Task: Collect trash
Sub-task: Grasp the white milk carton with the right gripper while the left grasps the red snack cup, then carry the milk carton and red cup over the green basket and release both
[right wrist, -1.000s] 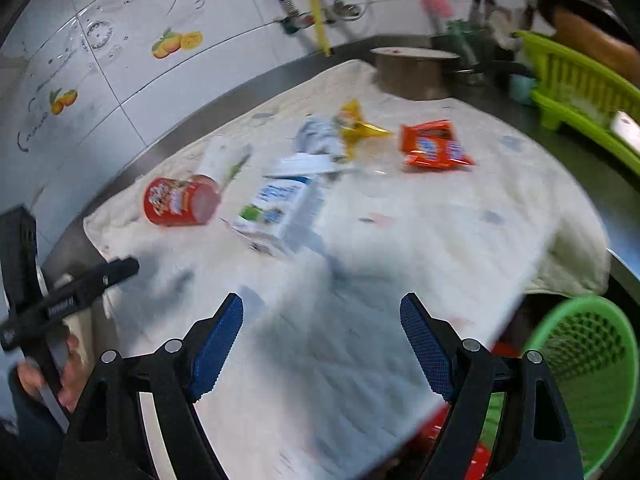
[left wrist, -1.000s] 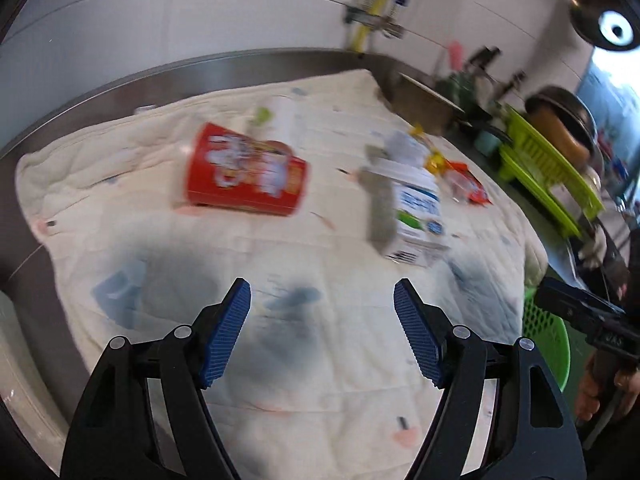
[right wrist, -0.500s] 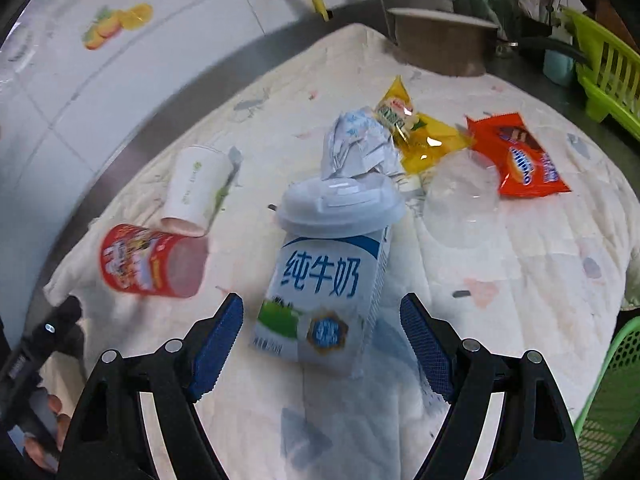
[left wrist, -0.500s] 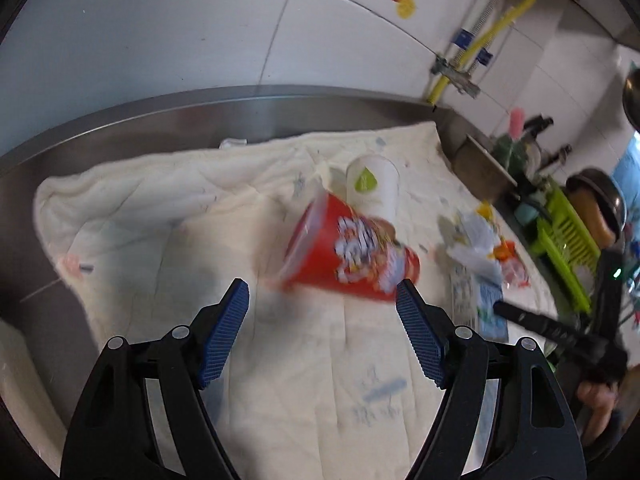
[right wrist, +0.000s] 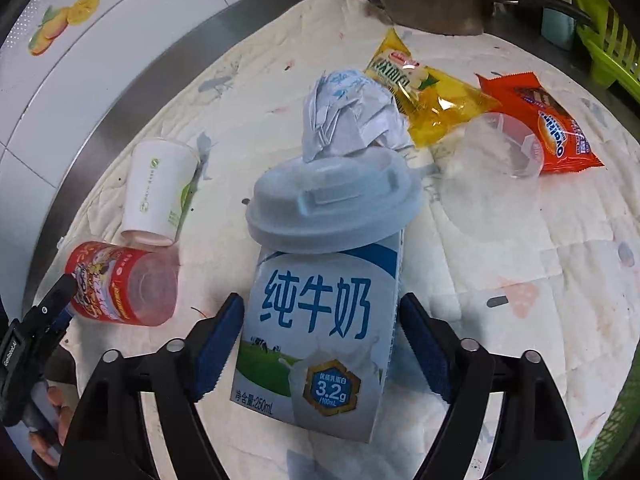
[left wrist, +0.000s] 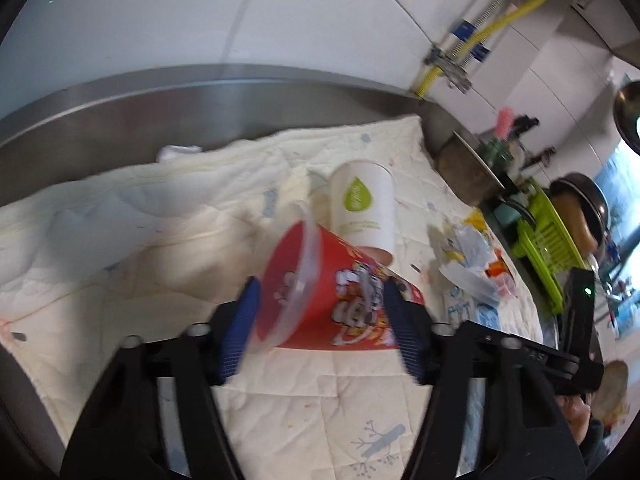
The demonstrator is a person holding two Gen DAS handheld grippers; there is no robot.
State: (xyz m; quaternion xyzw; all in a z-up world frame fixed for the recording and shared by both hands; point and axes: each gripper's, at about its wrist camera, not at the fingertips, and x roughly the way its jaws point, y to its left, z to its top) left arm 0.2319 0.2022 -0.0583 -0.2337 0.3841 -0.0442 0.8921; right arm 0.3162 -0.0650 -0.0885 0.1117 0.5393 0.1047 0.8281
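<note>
- The left claw (left wrist: 320,332) stood spread around the red snack cup (left wrist: 332,308), one blue pad at each flank; whether the pads touched the cup I cannot tell, so I judge it not yet gripped.
- The red snack cup lay on its side on the quilted cloth (left wrist: 120,240), just left of the milk carton (right wrist: 320,332), its clear rim turned toward the left claw.
- To do this step well, the pads should probably close across the cup's mid-body rather than its flexible rim, which looked likely to buckle or slip.
- The right claw (right wrist: 320,344) was likewise spread, straddling the milk carton with a narrow gap showing on each side; nothing was pinched.
- The carton lay flat on the cloth, with a white plastic lid (right wrist: 332,204) resting on its far end.
- That lid would likely slide off on lifting, so a slow, level raise seemed wise.
- Beyond the carton sat crumpled paper (right wrist: 348,116); further beyond it, a yellow wrapper (right wrist: 424,88).
- Right of the carton lay a clear plastic cup (right wrist: 496,152) and an orange snack packet (right wrist: 552,120).
- Left of the carton, beside the red cup, lay a white paper cup (right wrist: 160,192).
- A green basket (right wrist: 616,432) showed at the near right of the carton, presumably the trash's destination.
</note>
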